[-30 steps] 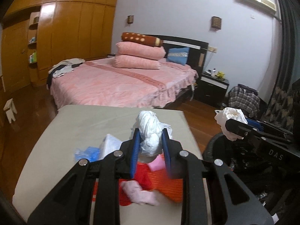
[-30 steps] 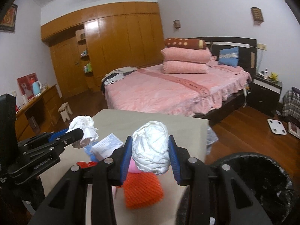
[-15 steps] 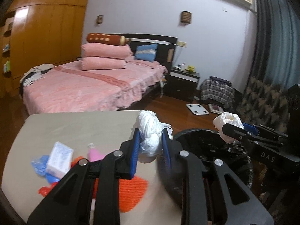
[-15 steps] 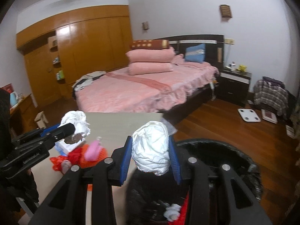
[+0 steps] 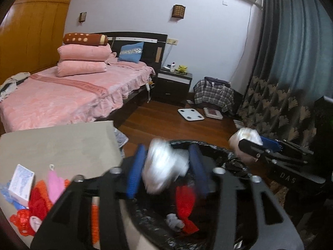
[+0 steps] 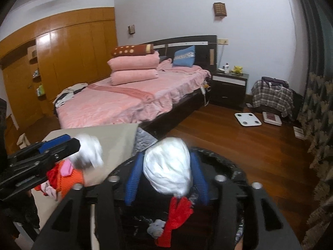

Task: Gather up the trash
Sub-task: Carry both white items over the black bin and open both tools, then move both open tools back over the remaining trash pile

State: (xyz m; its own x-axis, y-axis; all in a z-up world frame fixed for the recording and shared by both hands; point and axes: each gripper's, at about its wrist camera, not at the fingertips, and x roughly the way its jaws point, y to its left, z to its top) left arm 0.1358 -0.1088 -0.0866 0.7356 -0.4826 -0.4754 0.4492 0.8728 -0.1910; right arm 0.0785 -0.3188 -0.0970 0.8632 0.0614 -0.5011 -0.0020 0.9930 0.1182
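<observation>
Bedroom, black bin (image 5: 218, 152) below — white wads (image 5: 164, 166) (image 6: 168, 166) loose between both grippers' (image 5: 164, 166) (image 6: 166, 173) opening jaws.

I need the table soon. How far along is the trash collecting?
Done: a red scrap and a grey wad already lie in the black bin. In hand: the left gripper and right gripper are opening over it, each releasing a white wad. Left: the white packet and red, orange and pink bits on the table.
</observation>
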